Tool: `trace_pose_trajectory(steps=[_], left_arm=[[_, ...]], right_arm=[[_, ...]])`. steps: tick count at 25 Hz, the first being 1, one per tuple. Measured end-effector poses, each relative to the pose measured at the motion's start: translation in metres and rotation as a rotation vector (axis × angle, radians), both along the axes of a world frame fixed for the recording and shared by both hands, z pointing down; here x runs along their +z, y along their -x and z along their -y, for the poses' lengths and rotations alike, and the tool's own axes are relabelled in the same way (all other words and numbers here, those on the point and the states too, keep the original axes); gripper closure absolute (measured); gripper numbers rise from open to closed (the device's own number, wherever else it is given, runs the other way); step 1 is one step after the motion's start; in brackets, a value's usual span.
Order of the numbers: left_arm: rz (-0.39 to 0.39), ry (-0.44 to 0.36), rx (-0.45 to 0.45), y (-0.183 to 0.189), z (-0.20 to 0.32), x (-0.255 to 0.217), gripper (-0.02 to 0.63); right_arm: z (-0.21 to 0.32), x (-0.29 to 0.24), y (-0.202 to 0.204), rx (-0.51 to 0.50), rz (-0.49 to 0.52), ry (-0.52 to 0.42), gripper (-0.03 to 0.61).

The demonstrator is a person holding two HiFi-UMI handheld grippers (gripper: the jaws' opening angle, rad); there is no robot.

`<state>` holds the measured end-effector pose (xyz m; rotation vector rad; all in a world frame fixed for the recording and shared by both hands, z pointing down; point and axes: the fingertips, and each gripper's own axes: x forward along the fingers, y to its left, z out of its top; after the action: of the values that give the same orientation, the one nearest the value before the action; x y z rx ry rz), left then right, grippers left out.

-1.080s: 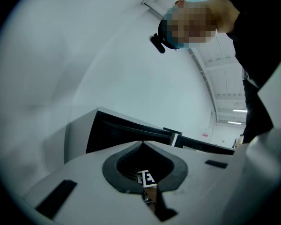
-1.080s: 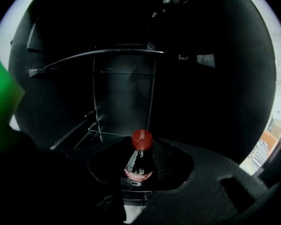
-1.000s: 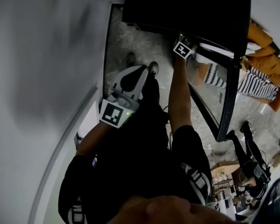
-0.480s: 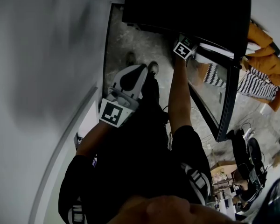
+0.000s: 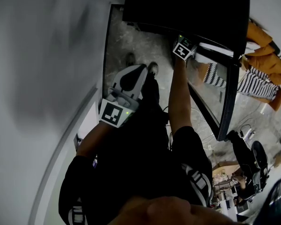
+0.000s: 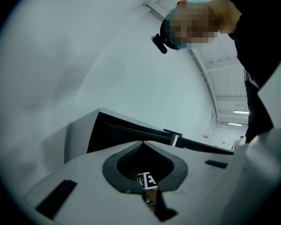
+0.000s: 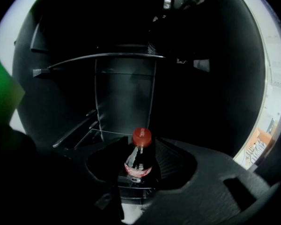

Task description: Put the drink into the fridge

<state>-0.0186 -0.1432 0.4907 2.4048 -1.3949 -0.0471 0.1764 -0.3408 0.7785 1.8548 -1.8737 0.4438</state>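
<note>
Deep inside the dark fridge (image 7: 125,95), on the right-hand side of the action, the drink (image 7: 139,157) is standing. It's a cola bottle, red cap (image 7: 141,136) on top, long axis straight up and down, no lean that I can see. Its base is hidden behind the tool, so I can't say exactly what it sits on, though a thin glass edge (image 7: 113,132) runs just behind it and a higher shelf (image 7: 107,56) curves across well above.

Right tongs (image 7: 138,144) now: the jaws have just been opening and they stand wide, one either side of the bottle, with dark gaps showing between the pads and the glass. So the bottle is between them but looks let go, standing by itself.

That's the relation that matters. The drink lies dead ahead of the right tongs, right in their throat, so I'd judge the exit has to be a straight pull back toward the open door (image 5: 226,102). Any sideways drift could clip that tall, narrow bottle and tip it.

Left tongs (image 6: 143,143) are well apart from all this, outside the fridge by the pale wall (image 5: 42,55), tips together, nothing in them. The right hand is the nearer one by far.
</note>
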Motion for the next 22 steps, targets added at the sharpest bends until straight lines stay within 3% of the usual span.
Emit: trace_pose_trajectory(steps=[22], left_arm=[[-0.029, -0.051, 0.020, 0.010, -0.008, -0.031, 0.609]], right_arm=[[-0.039, -0.035, 0.008, -0.002, 0.031, 0.010, 0.405]])
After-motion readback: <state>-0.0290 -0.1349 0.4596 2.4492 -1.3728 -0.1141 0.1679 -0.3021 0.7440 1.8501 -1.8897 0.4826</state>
